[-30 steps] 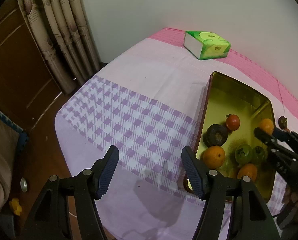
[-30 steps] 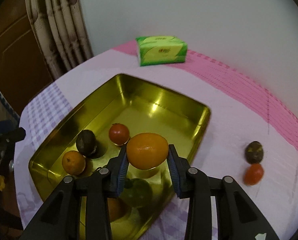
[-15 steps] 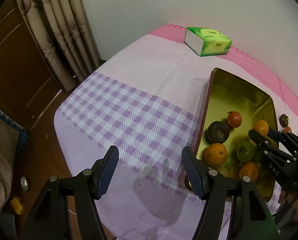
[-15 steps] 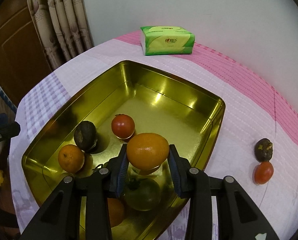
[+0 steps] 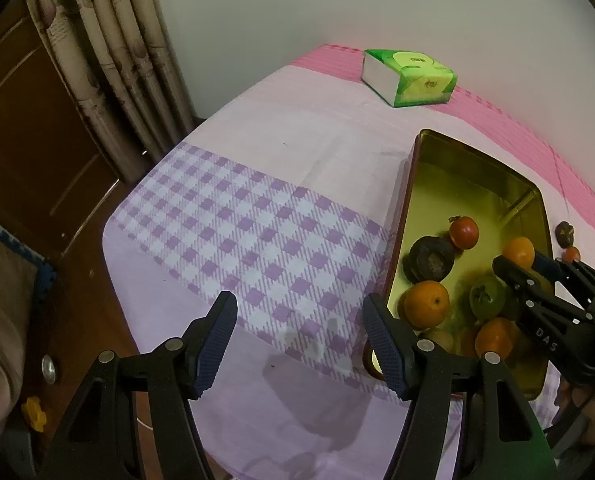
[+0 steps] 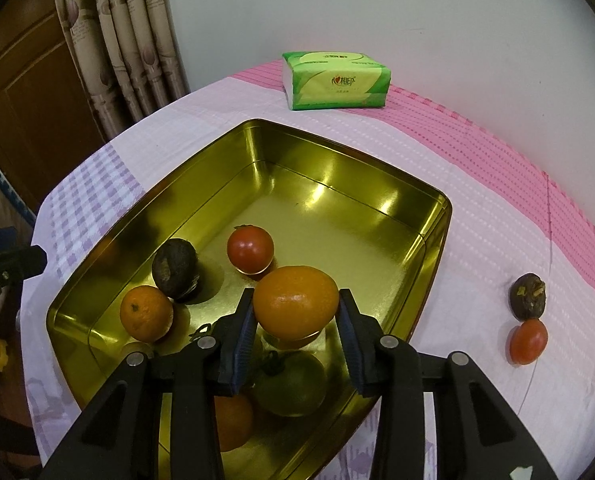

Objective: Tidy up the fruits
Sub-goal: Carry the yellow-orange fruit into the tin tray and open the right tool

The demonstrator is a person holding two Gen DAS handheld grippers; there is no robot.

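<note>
A gold metal tray [image 6: 425, 240] [image 5: 477, 168] sits on the table. In it lie a red tomato [image 6: 250, 249], a dark brown fruit [image 6: 175, 268], an orange [image 6: 146, 313], a green tomato [image 6: 293, 384] and another orange [image 6: 229, 420]. My right gripper [image 6: 297, 320] is shut on an orange [image 6: 295, 300] and holds it low over the tray's near part; it also shows in the left wrist view [image 5: 519, 252]. My left gripper [image 5: 297, 336] is open and empty over the checked cloth, left of the tray. A dark fruit [image 6: 528, 295] and a red tomato [image 6: 528, 340] lie on the cloth, right of the tray.
A green tissue pack [image 6: 335, 80] [image 5: 411, 76] lies at the back of the table near the wall. Curtains [image 5: 109, 52] and a wooden door [image 5: 25, 120] stand to the left. The table's left edge [image 5: 113, 248] drops to the floor.
My right gripper has carried the orange down and forward, lower into the tray. My left gripper has shifted slightly; it stays open.
</note>
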